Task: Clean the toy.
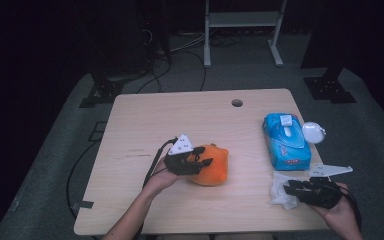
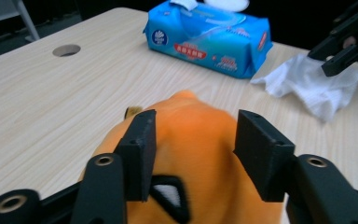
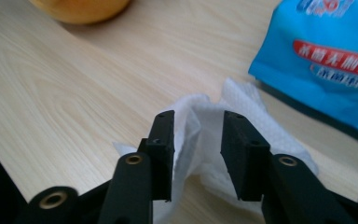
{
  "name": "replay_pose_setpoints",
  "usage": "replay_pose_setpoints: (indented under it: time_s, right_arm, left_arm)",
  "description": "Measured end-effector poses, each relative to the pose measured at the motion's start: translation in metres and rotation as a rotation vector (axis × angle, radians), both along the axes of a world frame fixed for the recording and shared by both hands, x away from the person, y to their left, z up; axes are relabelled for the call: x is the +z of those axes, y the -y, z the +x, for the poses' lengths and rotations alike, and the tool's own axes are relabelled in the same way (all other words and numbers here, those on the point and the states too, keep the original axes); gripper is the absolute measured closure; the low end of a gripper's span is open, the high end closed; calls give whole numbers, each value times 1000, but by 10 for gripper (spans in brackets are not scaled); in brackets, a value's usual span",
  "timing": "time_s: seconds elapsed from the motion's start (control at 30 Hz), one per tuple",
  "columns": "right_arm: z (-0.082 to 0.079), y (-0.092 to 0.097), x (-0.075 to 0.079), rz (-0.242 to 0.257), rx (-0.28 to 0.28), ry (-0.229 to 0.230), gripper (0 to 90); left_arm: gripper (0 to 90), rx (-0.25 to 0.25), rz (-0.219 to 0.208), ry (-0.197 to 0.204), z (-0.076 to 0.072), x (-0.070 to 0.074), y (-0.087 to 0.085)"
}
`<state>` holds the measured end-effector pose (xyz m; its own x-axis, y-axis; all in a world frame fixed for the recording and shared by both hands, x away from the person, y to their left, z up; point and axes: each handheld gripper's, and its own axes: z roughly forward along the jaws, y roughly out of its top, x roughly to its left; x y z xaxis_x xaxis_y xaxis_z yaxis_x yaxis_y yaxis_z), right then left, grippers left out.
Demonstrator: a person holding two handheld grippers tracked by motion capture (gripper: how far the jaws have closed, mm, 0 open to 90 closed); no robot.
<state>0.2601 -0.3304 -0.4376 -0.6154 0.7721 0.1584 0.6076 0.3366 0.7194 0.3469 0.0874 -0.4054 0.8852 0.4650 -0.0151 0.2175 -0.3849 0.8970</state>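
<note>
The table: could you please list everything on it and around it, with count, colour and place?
Plush toy: one, orange, middle front of table, between the left fingers.
Wipes pack: one, blue, right side.
Round object: one, white, right of pack.
Tissue: one, white, crumpled, front right.
Table: one, light wood, hole near far edge.
Shelf frame: one, white, floor behind.
Left gripper: black, shut on toy.
Right gripper: black, fingers apart around tissue.

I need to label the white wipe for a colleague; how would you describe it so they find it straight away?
Start at the blue wipes pack by the table's right edge. Just nearer the person lies the crumpled white wipe, at the right gripper's tips. Unlike the smooth white round case, it is wrinkled and flat.
</note>
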Motion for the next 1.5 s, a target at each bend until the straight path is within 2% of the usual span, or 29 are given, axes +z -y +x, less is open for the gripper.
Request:
replay_pose_setpoints:
  time_s: [0.07, 0.13, 0.27, 0.37, 0.5, 0.77, 0.97, 1.27, 1.5]
  right_arm:
    - [0, 1, 2, 14, 0, 4, 605]
    - [3, 2, 8, 53, -2, 16, 575]
    - [7, 3, 11, 78, -1, 31, 551]
    - [14, 1, 11, 111, 1, 44, 523]
    - [20, -2, 9, 129, 4, 46, 499]
    - [27, -12, 13, 129, 14, 75, 468]
    - [27, -17, 15, 132, 27, 94, 459]
    - [30, -22, 9, 135, 29, 86, 442]
    - [31, -27, 6, 134, 35, 75, 432]
  left_arm:
    - [439, -4, -5, -3, 0, 1, -1]
    - [421, -9, -11, -4, -1, 5, -3]
    - [365, 0, -26, -11, -2, 8, -8]
    - [332, 29, -42, -16, -3, 10, -17]
    - [267, 62, -51, -21, -4, 12, -28]
    - [211, 108, -40, -32, -12, 10, -52]
    - [196, 137, -39, -44, -19, 2, -67]
    - [182, 166, -22, -45, -21, -6, -82]
    - [178, 201, 0, -56, -27, -19, -102]
